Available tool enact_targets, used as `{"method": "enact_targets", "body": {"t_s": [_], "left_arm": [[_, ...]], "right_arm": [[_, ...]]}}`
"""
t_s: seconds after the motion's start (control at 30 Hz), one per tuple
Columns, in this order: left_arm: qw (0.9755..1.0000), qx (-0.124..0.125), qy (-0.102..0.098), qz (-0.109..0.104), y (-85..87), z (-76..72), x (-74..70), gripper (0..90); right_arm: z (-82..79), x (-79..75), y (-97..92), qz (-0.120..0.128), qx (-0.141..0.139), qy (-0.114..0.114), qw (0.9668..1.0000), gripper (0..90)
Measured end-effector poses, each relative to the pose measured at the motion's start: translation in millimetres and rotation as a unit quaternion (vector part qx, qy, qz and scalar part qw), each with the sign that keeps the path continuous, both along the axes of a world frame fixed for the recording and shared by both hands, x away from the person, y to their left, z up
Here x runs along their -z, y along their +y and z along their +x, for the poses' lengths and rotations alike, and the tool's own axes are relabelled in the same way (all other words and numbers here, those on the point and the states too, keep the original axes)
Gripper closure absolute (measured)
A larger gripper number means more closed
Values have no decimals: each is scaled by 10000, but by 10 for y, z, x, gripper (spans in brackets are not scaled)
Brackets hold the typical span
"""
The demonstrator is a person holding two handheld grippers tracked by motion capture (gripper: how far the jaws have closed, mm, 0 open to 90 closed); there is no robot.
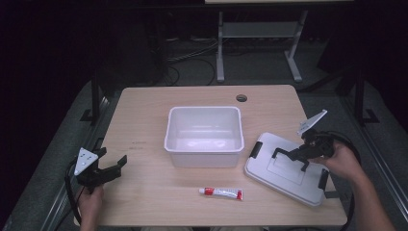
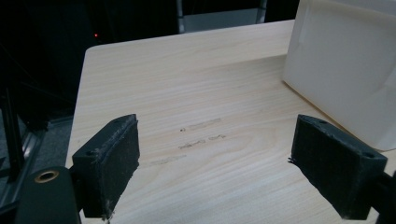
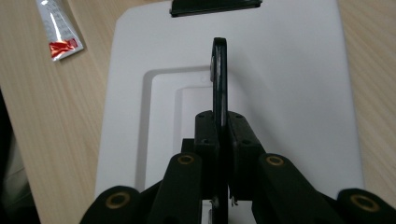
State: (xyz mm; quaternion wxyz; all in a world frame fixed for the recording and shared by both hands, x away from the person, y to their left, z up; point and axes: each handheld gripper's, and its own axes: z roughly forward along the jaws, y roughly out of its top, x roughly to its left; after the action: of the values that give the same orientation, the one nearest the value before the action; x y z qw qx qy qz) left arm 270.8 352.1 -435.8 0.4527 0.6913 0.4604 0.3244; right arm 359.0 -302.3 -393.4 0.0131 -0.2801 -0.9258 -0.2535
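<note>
Your right gripper [image 1: 292, 155] sits over the white lid [image 1: 284, 175] at the right side of the table [image 1: 144, 110]. Its jaws are pinched tight on the lid's black carry handle [image 3: 219, 74]; in the right gripper view the thin black bar runs upright between the two pads, which press it from both sides. The lid lies flat on the wood, just right of the white bin [image 1: 204, 135], with a black latch [image 1: 255, 149] at its near-left end and another at its far-right end. From above it looks turned at an angle to the table edge.

Your left gripper [image 1: 113, 168] hovers at the left edge of the table, well apart from the bin. Its jaws stand wide with nothing between them; the left gripper view shows bare wood between the two black pads and a wall of the bin [image 2: 345, 70] off to the right.

The bin stands upright in the middle of the table, open at the top.

A small tube [image 1: 221, 193] lies on its side near the front edge, between your two hands and just in front of the bin. It is white with a red band near the cap end. There is printing along its body, but the writing is too small to read in any view. Faint marks on the wood show in the left gripper view; they cannot be read either.
</note>
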Motion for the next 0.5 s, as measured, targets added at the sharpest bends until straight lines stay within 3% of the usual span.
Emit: {"method": "enact_targets", "body": {"t_s": [0.23, 0.37, 0.5], "left_arm": [[10000, 16, -9, 0, -20, 3, 0, 147], [10000, 26, -21, 11, -24, 1, -2, 147], [10000, 66, 2, 32, -48, 6, 3, 147]], "right_arm": [[16, 93, 7, 87, 31, 64, 9999, 822], [1, 47, -26, 261, 120, -38, 9996, 732], [-56, -51, -49, 216, 211, -172, 9994, 692]]}}
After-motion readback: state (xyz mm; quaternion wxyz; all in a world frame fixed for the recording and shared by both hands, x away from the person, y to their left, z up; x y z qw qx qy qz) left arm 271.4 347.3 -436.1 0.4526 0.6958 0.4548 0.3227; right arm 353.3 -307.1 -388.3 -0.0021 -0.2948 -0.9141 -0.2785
